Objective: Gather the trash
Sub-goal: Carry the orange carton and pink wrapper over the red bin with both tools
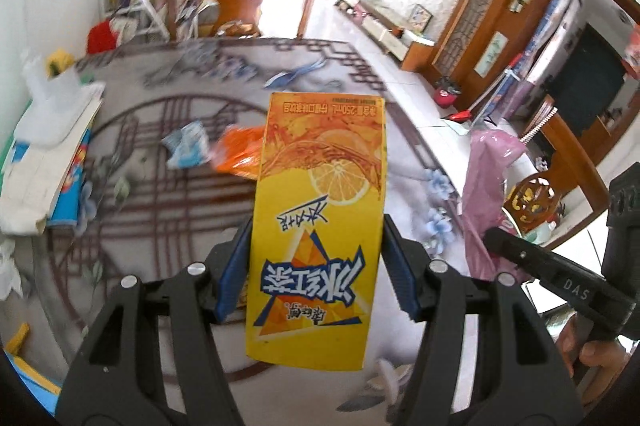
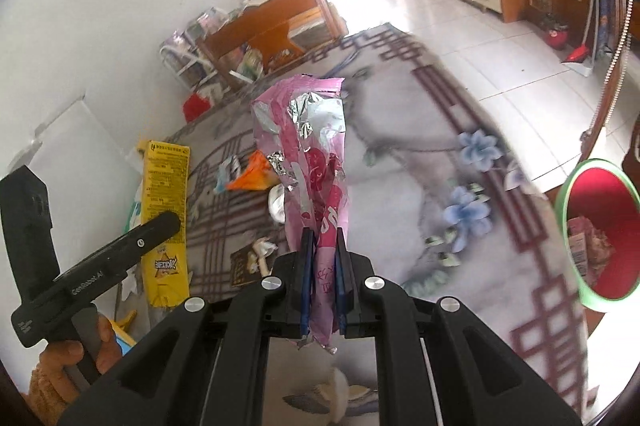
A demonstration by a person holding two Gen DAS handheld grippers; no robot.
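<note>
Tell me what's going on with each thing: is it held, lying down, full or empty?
Left tool: shut on the yellow drink carton.
Yellow drink carton: held, off the table.
Right tool: shut on the pink wrapper.
Pink wrapper: held, crumpled, torn open.
Orange wrapper: lying on the table.
Blue-white wrapper: lying on the table, crumpled.
Red bin: open, some trash inside.

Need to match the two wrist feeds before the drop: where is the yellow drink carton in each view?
Left wrist: yellow drink carton centre frame, clamped in the left gripper.
Right wrist: the carton stands at left, behind the other tool's black finger.
Shared landmark: orange wrapper on the tablecloth.
</note>
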